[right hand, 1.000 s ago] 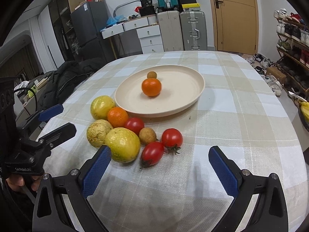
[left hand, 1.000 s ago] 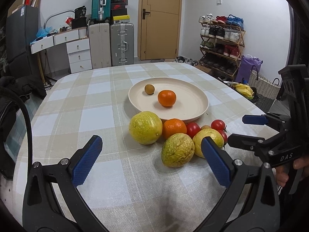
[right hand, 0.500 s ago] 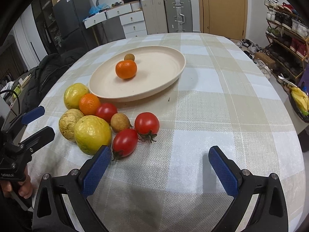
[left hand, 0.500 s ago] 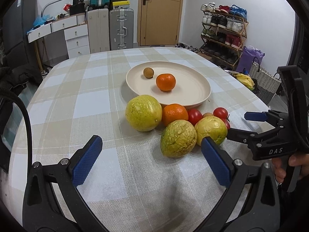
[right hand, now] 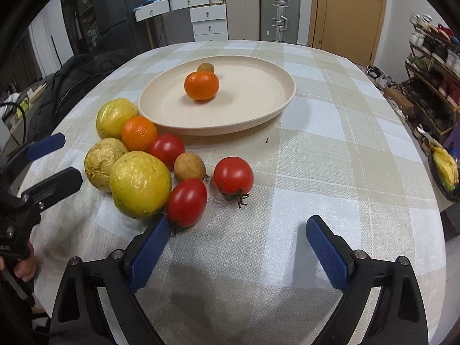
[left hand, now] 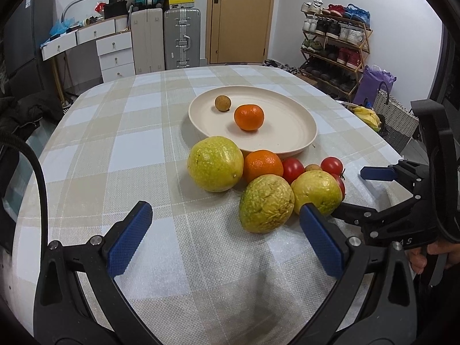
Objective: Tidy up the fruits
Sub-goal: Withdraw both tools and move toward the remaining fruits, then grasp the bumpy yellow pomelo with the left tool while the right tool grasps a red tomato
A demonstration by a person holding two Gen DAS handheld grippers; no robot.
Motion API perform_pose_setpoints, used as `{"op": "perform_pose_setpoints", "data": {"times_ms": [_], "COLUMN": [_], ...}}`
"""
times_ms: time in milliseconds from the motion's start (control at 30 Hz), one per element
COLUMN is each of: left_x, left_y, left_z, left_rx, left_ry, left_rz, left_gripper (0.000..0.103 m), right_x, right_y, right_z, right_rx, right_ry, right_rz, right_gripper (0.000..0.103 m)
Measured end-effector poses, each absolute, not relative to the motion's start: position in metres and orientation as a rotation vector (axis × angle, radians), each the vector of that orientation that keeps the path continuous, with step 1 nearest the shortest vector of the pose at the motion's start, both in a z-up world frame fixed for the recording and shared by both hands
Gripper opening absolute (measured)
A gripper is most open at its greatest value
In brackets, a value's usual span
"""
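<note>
A cream plate (left hand: 283, 128) (right hand: 244, 106) holds an orange (left hand: 249, 117) (right hand: 201, 86) and a small brown longan (left hand: 222, 103) (right hand: 205, 67). In front of it on the checked cloth lies a cluster: three yellow-green fruits (left hand: 215, 164) (right hand: 140, 184), an orange (left hand: 262, 166) (right hand: 139, 133), three tomatoes (right hand: 233, 175) and a longan (right hand: 189, 166). My left gripper (left hand: 224, 224) (right hand: 57, 162) is open, with the wrinkled fruit (left hand: 266, 204) just ahead of its right finger. My right gripper (right hand: 238, 230) (left hand: 356, 192) is open and its jaws are closing over bare cloth. The oval tomato (right hand: 187, 201) sits at its left fingertip.
The table's curved edge falls away on the right, with a basket of bananas (right hand: 444, 168) and a shoe rack (left hand: 333, 46) beyond. Suitcases (left hand: 181, 40), drawers and a door stand at the back. A dark jacket (right hand: 74, 86) lies off the left edge.
Both views have tipped down and drawn closer to the fruit cluster. The right gripper's jaws stand a little narrower, and its left finger has come up beside the oval tomato.
</note>
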State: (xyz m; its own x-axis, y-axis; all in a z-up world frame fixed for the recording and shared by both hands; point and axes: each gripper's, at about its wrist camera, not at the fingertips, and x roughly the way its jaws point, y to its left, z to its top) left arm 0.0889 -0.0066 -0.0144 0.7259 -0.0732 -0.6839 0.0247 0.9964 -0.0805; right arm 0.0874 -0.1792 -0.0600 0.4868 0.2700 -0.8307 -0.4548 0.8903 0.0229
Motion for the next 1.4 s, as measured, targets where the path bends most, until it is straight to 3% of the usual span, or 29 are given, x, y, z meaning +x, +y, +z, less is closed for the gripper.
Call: {"op": "perform_pose_setpoints", "data": {"times_ms": [100, 467, 533, 1133, 1233, 1400], "left_x": [0.09, 0.09, 0.09, 0.094, 0.096, 0.104], "left_y": [-0.007, -0.006, -0.006, -0.008, -0.011, -0.015], "left_z": [-0.015, -0.015, -0.015, -0.023, -0.025, -0.032], "left_rx": [-0.07, -0.071, -0.071, -0.075, -0.068, -0.059], "left_ry": [0.761, 0.76, 0.76, 0.797, 0.806, 0.861], "left_rz": [-0.051, -0.051, -0.051, -0.087, -0.103, -0.122], "left_gripper": [0.102, 0.102, 0.102, 0.102, 0.096, 0.076], "right_x": [0.085, 0.076, 0.076, 0.066, 0.064, 0.063], "right_y": [-0.177, -0.172, -0.174, -0.186, -0.186, -0.187], "right_z": [-0.059, -0.051, -0.05, -0.026, -0.023, -0.021], "right_rx": [-0.222, -0.212, -0.18, -0.094, -0.081, -0.071], "right_ry": [0.959, 0.938, 0.943, 0.829, 0.809, 0.795], "right_rz": [0.444, 0.527, 0.558, 0.615, 0.625, 0.636], "right_gripper": [0.086, 0.032, 0.027, 0.025, 0.025, 0.025]}}
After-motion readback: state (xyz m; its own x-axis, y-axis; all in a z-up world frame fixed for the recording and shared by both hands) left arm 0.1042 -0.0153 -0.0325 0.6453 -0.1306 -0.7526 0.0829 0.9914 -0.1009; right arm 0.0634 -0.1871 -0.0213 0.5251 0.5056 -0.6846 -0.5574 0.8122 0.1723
